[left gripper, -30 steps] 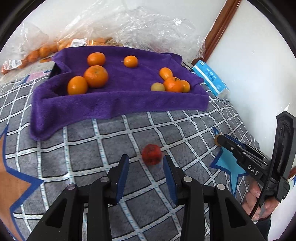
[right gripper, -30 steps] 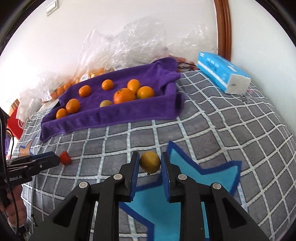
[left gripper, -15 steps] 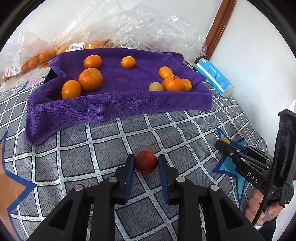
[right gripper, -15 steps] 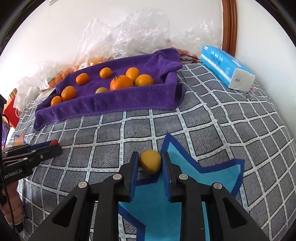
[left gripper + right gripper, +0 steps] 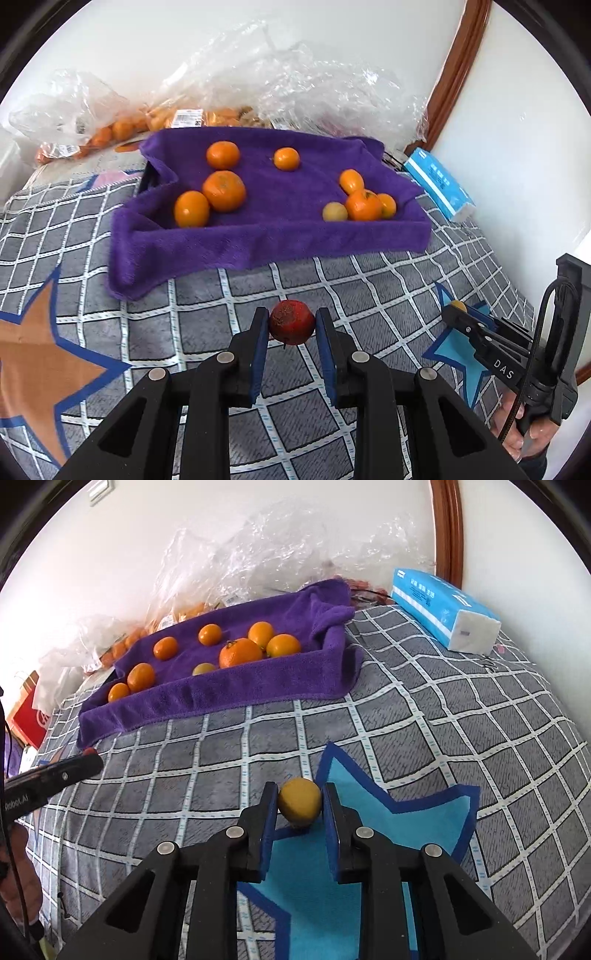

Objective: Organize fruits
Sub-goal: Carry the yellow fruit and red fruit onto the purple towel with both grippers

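My left gripper [image 5: 291, 326] is shut on a small red fruit [image 5: 291, 322], held just above the grey checked bedcover. My right gripper [image 5: 300, 805] is shut on a small yellow fruit [image 5: 300, 802] over the blue star pattern. Farther back lies a tray lined with a purple towel [image 5: 258, 236] that holds several oranges [image 5: 224, 190] and one yellowish fruit [image 5: 334, 211]. The same towel-lined tray [image 5: 229, 690] with oranges [image 5: 240, 652] shows in the right wrist view. Each gripper appears in the other's view: the right gripper [image 5: 458, 312] at the right edge, the left gripper [image 5: 86, 762] at the left edge.
A blue tissue pack [image 5: 439, 188] [image 5: 443, 609] lies right of the tray by the wall. Crumpled clear plastic bags [image 5: 295, 85] with more oranges [image 5: 122, 129] pile up behind the tray. A hand [image 5: 524, 435] grips the right tool. A red box [image 5: 31, 709] sits far left.
My left gripper closed on the red fruit and lifted it slightly off the bedcover. My right gripper stayed shut on the yellow fruit, hardly moving.
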Tool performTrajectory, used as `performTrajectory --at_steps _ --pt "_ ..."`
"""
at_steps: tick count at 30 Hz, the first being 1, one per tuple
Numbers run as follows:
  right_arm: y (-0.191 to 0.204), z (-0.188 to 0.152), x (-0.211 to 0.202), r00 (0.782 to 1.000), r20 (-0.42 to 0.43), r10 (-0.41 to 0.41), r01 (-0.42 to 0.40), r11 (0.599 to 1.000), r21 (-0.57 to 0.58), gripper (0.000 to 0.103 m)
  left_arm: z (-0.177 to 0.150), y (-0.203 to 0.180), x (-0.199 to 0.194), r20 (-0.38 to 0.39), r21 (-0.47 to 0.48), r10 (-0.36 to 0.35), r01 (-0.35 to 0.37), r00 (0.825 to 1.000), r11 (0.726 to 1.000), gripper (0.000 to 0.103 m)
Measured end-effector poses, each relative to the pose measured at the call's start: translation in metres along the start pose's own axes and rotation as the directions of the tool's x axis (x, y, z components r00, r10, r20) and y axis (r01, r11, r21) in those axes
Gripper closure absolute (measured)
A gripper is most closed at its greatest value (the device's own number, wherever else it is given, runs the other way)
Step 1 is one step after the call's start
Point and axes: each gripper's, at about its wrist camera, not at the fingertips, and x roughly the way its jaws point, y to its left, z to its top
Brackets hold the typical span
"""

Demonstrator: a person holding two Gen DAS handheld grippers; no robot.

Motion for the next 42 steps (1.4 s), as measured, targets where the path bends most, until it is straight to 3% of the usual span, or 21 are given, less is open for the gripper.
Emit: performTrajectory --at_steps 24,42 --pt "0.051 0.053 -0.039 0.997 0.071 -0.023 0.026 0.999 -0.039 0.079 0.030 0.028 -0.036 0.034 -0.084 0.027 -0.024 0.999 0.996 0.079" --pt "0.047 0.084 -0.033 0.997 0.073 -0.038 0.034 0.998 0.053 0.079 0.057 0.047 -0.034 0.047 -0.099 0.013 -0.008 0.999 0.995 0.079"
